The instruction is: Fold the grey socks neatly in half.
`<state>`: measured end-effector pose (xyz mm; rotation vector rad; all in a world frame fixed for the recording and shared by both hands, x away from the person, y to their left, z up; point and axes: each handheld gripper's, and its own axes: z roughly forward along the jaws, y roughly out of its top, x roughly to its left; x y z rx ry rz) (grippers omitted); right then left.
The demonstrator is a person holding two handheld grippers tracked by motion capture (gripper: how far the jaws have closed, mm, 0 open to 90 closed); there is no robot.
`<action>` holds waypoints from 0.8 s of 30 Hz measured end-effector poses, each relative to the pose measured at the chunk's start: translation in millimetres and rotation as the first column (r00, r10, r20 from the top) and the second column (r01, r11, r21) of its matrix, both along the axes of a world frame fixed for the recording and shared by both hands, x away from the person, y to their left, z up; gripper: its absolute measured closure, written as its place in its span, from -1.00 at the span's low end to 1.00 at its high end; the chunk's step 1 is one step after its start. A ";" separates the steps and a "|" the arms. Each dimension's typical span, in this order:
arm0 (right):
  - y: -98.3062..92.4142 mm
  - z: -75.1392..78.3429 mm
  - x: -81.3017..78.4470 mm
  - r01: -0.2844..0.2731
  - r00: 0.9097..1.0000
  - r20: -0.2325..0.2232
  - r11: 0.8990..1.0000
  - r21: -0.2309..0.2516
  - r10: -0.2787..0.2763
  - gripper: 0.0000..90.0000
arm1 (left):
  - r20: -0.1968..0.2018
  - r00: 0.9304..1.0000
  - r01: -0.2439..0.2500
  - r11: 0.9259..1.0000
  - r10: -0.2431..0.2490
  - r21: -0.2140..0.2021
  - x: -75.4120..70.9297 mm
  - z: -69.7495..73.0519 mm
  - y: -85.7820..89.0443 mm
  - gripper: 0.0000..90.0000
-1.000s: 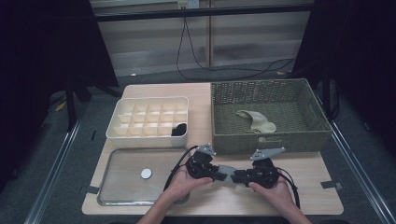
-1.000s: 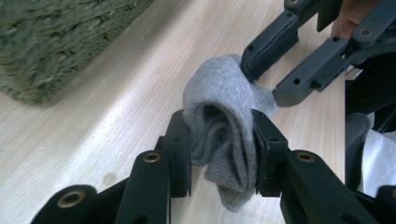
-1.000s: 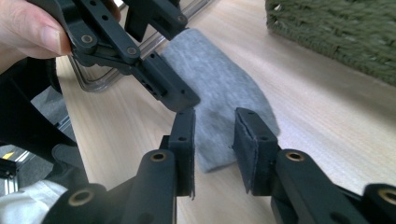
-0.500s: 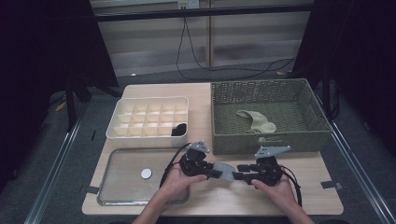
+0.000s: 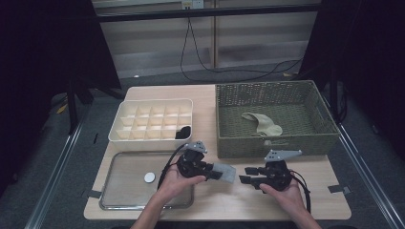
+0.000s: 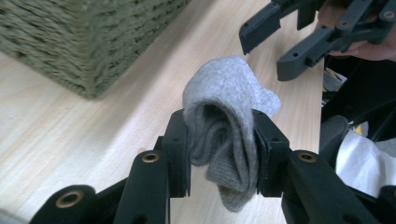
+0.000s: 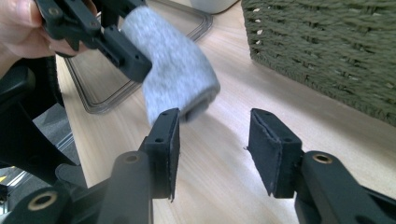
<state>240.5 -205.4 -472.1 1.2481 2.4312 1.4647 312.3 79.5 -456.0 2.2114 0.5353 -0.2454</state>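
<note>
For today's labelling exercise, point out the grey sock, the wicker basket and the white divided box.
grey sock (image 6: 224, 88), left gripper view, on its rounded folded top.
wicker basket (image 5: 272, 145), high view, on its near woven wall.
white divided box (image 5: 143, 140), high view, on its near outer wall.

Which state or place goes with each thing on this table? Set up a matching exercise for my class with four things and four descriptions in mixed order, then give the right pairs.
Things:
1. grey sock
2. right gripper
3. beige sock
4. white disc

Descriptions:
A. lies in the woven basket
B. lies on the clear tray
C. clamped rolled up between the jaws of the left gripper
D. jaws apart, nothing between them; they have just been opening

Pairs: 1-C, 2-D, 3-A, 4-B
</note>
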 end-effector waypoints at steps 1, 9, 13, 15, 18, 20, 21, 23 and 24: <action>0.6 0.4 -0.5 0.000 1.000 -0.005 1.000 0.004 0.000 0.17 | -0.004 1.000 -0.006 1.000 0.006 -0.004 -0.3 -0.4 1.3 0.42; -5.8 0.3 -3.1 0.033 0.999 -0.024 0.999 0.001 -0.033 0.04 | 0.027 0.999 -0.030 0.999 0.030 0.024 1.6 12.7 19.7 0.42; -12.8 -1.5 -6.5 0.043 0.999 -0.018 0.999 -0.004 -0.043 0.01 | 0.026 0.999 -0.029 0.999 0.029 0.022 1.9 14.9 26.1 0.42; -14.6 -2.3 -7.8 0.048 0.999 -0.020 0.999 -0.001 -0.048 0.00 | 0.036 0.999 -0.029 0.999 0.028 0.033 2.5 16.5 28.9 0.41; -15.7 -2.8 -8.3 0.050 0.999 -0.017 0.999 0.004 -0.050 0.00 | 0.038 0.999 -0.036 0.999 0.034 0.032 4.2 19.0 33.0 0.41; -15.8 -3.4 -8.3 0.050 0.999 -0.018 0.999 0.005 -0.050 -0.01 | 0.040 0.998 -0.046 0.999 0.045 0.025 5.5 20.1 35.4 0.41; -15.7 -3.5 -8.4 0.051 0.998 -0.021 0.999 -0.003 -0.051 -0.01 | 0.039 0.998 -0.047 0.999 0.046 0.021 6.3 21.1 37.2 0.41; -15.7 -4.1 -8.1 0.051 0.999 -0.019 0.999 -0.008 -0.051 -0.02 | 0.041 0.998 -0.055 0.998 0.054 0.017 7.7 23.9 41.1 0.41; -15.9 -4.2 -8.0 0.053 0.998 -0.017 0.998 -0.014 -0.053 -0.05 | 0.041 0.998 -0.056 0.998 0.056 0.012 8.6 25.3 43.5 0.41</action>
